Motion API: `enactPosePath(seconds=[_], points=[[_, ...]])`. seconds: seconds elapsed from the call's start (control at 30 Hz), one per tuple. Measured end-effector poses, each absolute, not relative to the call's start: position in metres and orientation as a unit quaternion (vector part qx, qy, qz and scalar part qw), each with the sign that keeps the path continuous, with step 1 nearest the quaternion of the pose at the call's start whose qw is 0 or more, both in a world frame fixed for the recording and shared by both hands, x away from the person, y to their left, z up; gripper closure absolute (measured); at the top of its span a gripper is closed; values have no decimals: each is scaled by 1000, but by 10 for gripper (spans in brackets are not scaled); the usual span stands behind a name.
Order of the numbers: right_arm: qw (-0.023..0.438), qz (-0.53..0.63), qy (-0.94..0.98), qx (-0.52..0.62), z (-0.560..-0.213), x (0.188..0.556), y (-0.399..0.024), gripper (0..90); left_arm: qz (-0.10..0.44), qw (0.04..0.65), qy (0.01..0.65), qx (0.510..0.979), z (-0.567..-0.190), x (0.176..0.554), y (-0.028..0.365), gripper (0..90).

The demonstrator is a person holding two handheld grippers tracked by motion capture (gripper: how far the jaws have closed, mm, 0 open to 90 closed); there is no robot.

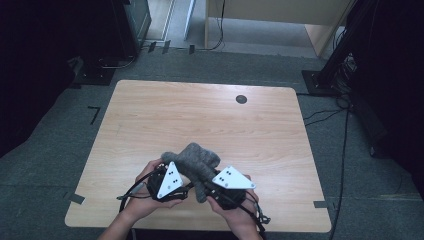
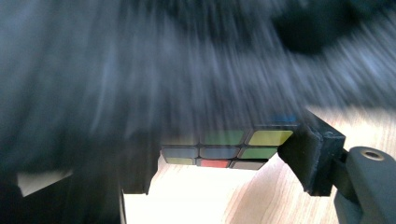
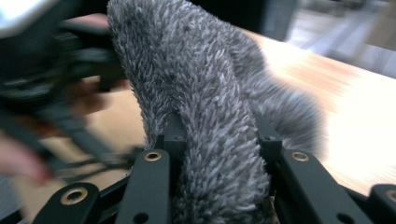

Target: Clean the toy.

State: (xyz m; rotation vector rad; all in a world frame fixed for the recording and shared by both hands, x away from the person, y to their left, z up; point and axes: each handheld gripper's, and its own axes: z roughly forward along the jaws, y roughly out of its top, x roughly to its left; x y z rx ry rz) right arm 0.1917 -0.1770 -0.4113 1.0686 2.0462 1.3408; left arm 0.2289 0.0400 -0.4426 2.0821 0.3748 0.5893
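Both my hands sit low at the table's (image 1: 150, 115) near edge, angled inward. My right gripper (image 3: 217, 140) is clamped on the fuzzy grey cloth (image 1: 195, 162); my left gripper (image 1: 167, 182) pinches a colour cube (image 2: 224, 149) under it.

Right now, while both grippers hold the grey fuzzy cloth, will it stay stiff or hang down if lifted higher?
The grey fuzzy cloth probably flops: it bends over between the left gripper and the right gripper. Its pile looks soft and grippy, so it is unlikely to slip. It seems light.
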Motion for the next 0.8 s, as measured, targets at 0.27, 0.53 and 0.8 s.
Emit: enactPosePath(seconds=[0.27,0.53,0.8], points=[[196,574,683,408,-397,195,-219,676,195,533,129,813,-437,230,55,347],[117,587,692,403,-412,205,-216,684,190,569,111,792,-432,226,63,347],[120,516,723,444,-436,221,-219,683,183,594,112,775,-422,225,70,347]])
